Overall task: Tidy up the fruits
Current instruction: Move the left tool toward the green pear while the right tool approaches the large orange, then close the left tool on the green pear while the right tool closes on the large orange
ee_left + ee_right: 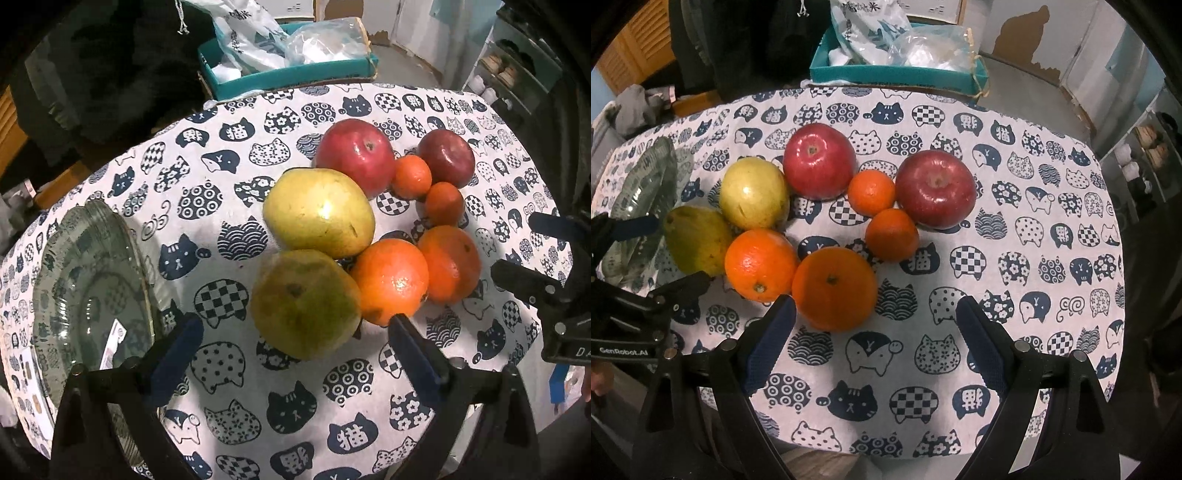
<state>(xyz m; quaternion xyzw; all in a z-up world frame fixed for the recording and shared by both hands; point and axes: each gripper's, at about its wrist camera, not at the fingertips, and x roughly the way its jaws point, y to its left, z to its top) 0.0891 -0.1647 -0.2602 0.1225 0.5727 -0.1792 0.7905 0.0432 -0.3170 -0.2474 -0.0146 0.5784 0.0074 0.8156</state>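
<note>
Green pear [304, 302] sits at 12 o'clock of the left gripper [295, 328], jaws apart and empty; right gripper [875, 314] also spread, holding nothing. Pear looks heavy, smooth, bruisable: grip across the widest belly, gently. Glass plate [92, 258] at its 9 o'clock.

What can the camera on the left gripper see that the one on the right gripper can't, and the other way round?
Only the left wrist view shows the clear glass plate nearly whole, with a white label lying on it. Only the right wrist view shows the bare stretch of cat-print tablecloth right of the fruit; there the plate appears only as a sliver. Both show two red apples, two yellow-green pears, two large oranges, two small tangerines and the teal box behind the table.
</note>
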